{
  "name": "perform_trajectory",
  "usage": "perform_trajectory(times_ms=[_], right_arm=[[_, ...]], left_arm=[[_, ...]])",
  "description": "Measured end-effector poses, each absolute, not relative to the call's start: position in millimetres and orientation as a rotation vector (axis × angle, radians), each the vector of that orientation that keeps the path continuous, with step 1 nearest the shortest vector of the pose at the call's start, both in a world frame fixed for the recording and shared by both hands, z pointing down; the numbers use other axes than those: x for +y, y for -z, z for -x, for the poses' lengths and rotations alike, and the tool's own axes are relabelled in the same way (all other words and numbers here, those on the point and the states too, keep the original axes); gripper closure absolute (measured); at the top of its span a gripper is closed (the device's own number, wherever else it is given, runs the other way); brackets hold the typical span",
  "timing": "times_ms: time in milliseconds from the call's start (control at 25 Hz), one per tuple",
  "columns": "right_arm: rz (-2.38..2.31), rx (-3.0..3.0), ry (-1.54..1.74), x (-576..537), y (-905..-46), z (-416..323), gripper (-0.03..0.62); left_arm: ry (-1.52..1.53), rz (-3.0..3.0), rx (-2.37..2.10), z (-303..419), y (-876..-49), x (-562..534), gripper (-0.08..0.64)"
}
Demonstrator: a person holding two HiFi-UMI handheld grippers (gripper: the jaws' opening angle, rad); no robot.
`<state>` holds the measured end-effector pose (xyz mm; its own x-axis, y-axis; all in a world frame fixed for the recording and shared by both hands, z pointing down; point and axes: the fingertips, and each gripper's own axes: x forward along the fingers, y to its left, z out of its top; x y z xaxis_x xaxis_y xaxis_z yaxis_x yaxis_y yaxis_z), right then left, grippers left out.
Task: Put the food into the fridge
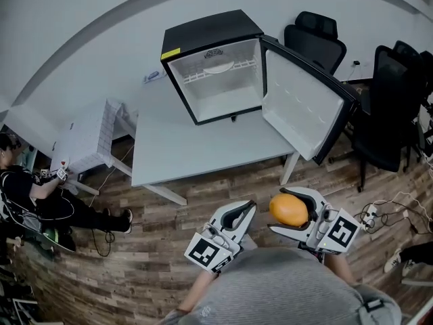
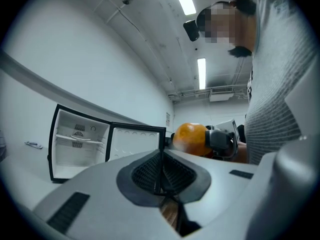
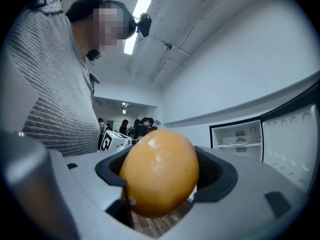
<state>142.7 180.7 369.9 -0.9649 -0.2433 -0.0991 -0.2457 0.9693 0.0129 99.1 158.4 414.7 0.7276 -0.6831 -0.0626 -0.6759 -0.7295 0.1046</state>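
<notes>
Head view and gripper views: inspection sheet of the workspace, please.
Surface: grey table, bare in front of the fridge.
Job's things: fridge on the table, door wide open, only a shelf inside; orange fruit in the right gripper.
Clutter: one small item left of the fridge, too small to identify.
Grippers: left gripper shut, empty; right gripper shut on the fruit.
Cables: loose cords on the floor at right.
Surroundings: wooden floor, black chairs beyond the door, seated person at left.

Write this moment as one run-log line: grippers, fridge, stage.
left gripper: jaws shut, empty | right gripper: jaws shut on orange fruit | fridge: on table, door open | stage: fruit not yet inside
</notes>
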Motion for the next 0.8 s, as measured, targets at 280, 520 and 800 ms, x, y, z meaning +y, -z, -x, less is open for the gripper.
perform_trajectory(times_ms=[280, 520, 800], right_arm=[[0.437, 3.02, -0.062, 92, -355, -101, 0.264], [0.455, 3.05, -0.06, 22, -355, -67, 0.264], [0.46, 3.043, -0.078, -40, -346, -13, 0.264]], left_arm=[[0.164, -2.887, -1.087, -58, -405, 61, 0.535], [0.181, -2.911, -1.089, -22, -388, -10, 0.535], [0.153, -2.923, -1.086, 33, -386, -72, 0.535]])
